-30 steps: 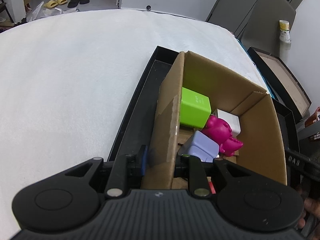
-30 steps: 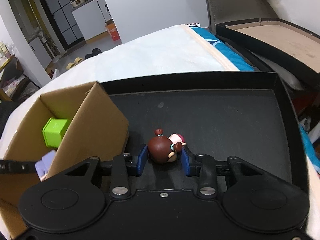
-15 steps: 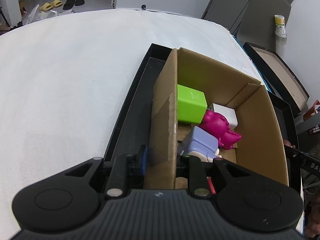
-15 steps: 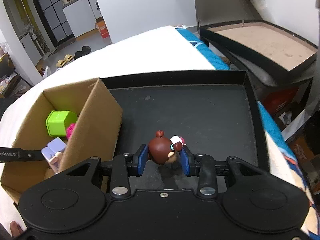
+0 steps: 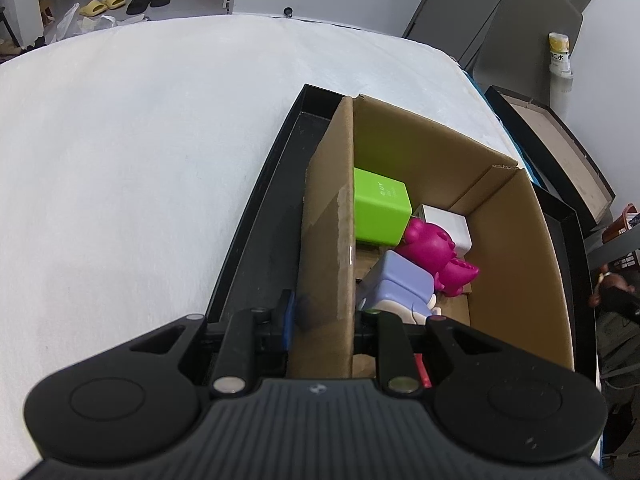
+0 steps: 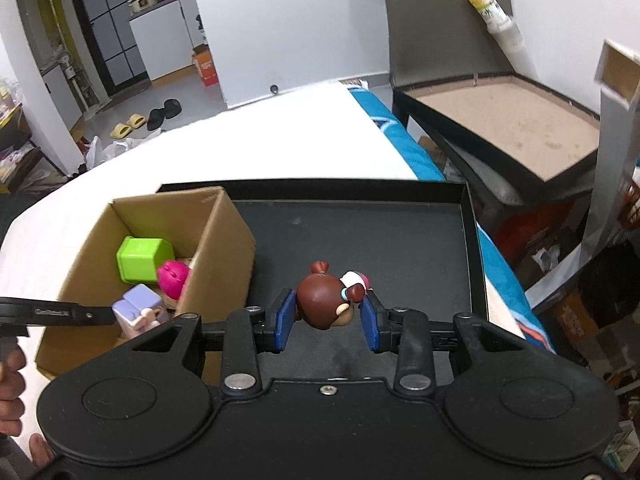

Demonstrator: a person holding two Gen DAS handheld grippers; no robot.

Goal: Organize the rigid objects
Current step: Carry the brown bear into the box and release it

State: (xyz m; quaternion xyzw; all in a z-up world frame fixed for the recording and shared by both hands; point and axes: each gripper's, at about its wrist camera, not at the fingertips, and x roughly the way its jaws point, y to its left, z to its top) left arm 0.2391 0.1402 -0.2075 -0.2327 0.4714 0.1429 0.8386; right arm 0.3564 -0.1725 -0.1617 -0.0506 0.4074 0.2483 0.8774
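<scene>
Right wrist: hand-held gripper point(image 6: 327, 316) clamps glossy round-headed figurine point(image 6: 326, 306); left point(image 5: 322, 316) pinches corrugated cardboard wall point(image 5: 330, 248).

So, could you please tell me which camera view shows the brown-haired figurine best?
The right wrist view: the brown-haired figurine sits centred, held in the right gripper. The left wrist view shows only a dark sliver at its right edge.
</scene>
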